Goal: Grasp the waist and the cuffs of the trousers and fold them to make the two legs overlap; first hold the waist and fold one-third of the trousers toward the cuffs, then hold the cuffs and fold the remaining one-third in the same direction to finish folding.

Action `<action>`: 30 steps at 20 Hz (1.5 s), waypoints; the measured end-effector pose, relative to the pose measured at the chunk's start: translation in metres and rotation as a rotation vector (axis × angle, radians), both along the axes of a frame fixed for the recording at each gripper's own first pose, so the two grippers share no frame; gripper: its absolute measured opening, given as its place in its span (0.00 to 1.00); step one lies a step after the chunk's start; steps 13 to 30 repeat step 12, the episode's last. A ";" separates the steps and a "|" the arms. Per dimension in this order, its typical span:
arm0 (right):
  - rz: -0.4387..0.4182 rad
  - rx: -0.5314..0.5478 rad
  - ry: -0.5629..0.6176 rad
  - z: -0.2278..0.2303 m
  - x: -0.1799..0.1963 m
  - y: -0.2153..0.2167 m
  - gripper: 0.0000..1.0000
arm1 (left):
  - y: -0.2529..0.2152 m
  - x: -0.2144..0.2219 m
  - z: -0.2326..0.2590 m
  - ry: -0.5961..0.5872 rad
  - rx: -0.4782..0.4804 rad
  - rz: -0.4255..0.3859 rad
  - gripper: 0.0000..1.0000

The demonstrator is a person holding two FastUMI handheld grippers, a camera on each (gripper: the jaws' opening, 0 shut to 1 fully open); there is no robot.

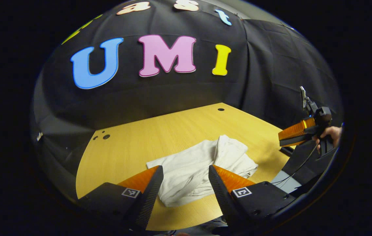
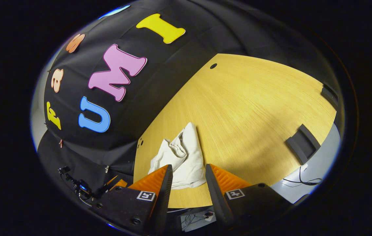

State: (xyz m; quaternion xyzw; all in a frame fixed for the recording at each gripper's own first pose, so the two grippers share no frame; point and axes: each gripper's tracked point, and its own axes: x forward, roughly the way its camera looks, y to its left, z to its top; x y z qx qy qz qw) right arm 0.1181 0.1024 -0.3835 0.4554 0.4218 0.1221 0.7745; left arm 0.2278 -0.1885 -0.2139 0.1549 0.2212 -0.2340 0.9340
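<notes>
Trousers (image 1: 199, 165) lie bunched on table (image 1: 133, 144); both hand-held grippers gape; left view catches right hand-held gripper (image 1: 300, 134)

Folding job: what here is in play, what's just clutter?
In play:
- trousers, bunched on the table
- left gripper, open
- right gripper, open

Clutter:
- dark block near the table's edge
- loose cables past that edge
</notes>
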 end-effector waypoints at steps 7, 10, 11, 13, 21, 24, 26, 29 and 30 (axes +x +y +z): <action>0.051 0.016 -0.014 0.012 -0.007 0.035 0.63 | 0.071 -0.023 0.002 0.045 -0.129 0.203 0.88; 0.074 0.024 -0.029 0.017 -0.009 0.051 0.63 | 0.093 -0.029 -0.001 0.066 -0.173 0.268 0.90; 0.080 0.026 -0.034 0.019 -0.009 0.056 0.63 | 0.097 -0.030 0.000 0.072 -0.189 0.282 0.90; 0.084 0.028 -0.038 0.020 -0.009 0.061 0.63 | 0.102 -0.030 -0.001 0.075 -0.202 0.295 0.88; 0.084 0.028 -0.038 0.020 -0.009 0.061 0.63 | 0.102 -0.030 -0.001 0.075 -0.202 0.295 0.88; 0.084 0.028 -0.038 0.020 -0.009 0.061 0.63 | 0.102 -0.030 -0.001 0.075 -0.202 0.295 0.88; 0.084 0.028 -0.038 0.020 -0.009 0.061 0.63 | 0.102 -0.030 -0.001 0.075 -0.202 0.295 0.88; 0.084 0.028 -0.038 0.020 -0.009 0.061 0.63 | 0.102 -0.030 -0.001 0.075 -0.202 0.295 0.88; 0.084 0.028 -0.038 0.020 -0.009 0.061 0.63 | 0.102 -0.030 -0.001 0.075 -0.202 0.295 0.88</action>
